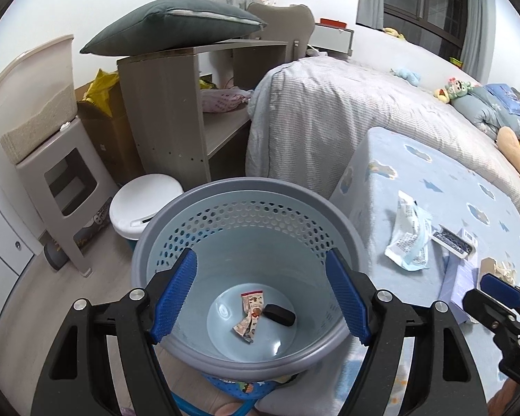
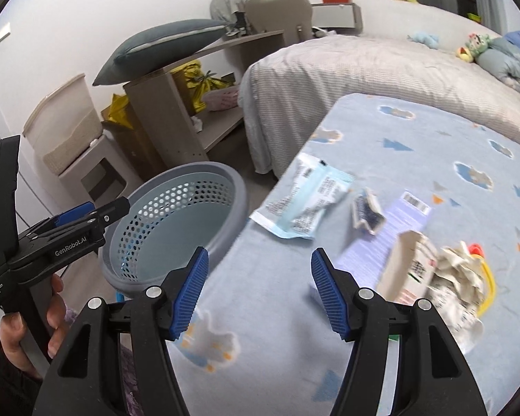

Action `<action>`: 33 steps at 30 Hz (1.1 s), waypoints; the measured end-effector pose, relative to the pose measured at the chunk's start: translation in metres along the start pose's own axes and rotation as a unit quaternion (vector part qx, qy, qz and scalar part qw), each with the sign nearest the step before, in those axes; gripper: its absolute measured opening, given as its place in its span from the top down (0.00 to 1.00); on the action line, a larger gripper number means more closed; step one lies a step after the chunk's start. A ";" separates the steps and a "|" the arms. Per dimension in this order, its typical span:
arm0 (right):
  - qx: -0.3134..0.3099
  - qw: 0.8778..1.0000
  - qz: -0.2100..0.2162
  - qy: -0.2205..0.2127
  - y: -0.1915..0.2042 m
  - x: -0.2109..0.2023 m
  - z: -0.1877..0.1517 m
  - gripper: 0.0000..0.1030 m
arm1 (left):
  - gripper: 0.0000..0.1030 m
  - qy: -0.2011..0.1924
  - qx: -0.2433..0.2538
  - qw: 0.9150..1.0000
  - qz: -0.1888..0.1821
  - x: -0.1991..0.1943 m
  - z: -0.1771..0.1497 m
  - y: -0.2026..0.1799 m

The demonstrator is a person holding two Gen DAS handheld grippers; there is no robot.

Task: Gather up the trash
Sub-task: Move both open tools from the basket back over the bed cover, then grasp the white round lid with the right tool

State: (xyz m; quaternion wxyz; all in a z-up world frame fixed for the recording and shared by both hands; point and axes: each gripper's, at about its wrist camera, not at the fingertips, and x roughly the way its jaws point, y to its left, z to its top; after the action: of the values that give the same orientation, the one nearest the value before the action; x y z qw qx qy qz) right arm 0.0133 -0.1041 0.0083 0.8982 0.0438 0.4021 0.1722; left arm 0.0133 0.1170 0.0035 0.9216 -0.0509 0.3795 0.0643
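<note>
The basket [image 1: 246, 222] is pale blue inside with a grey rim. The blanket [image 2: 416, 138] is light blue with cloud patterns. Gripper pads [image 1: 175, 294] are blue on black. The pillow [image 1: 173, 24] is dark grey-green.

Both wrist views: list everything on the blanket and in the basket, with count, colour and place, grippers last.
Perforated plastic basket: one, grey-blue, beside the blanket's edge.
Printed snack wrapper: one, beige, on the basket floor.
Small black block: one, beside that wrapper.
Cloud-print blanket: one, light blue, covering the raised surface.
Crumpled plastic packet: one, white and blue, near the blanket's edge.
Flat lilac box: one, mid-blanket.
Small carton: one, beige, on the lilac box.
Crumpled paper: one, whitish, rightmost.
Left gripper: jaws open, over the basket.
Right gripper: jaws open, empty, over the blanket.
</note>
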 end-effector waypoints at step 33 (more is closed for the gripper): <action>0.128 0.982 -0.141 -0.012 -0.143 -0.082 -0.074 0.40 | 0.29 0.001 0.093 0.992 -0.086 -0.009 -0.019 -0.119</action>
State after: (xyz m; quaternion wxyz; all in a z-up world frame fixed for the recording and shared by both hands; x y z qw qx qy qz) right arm -0.0528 -0.2707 -0.0147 0.9050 0.1035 0.4124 -0.0092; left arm 0.0123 -0.0034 0.0017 0.9240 0.0025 0.3790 -0.0506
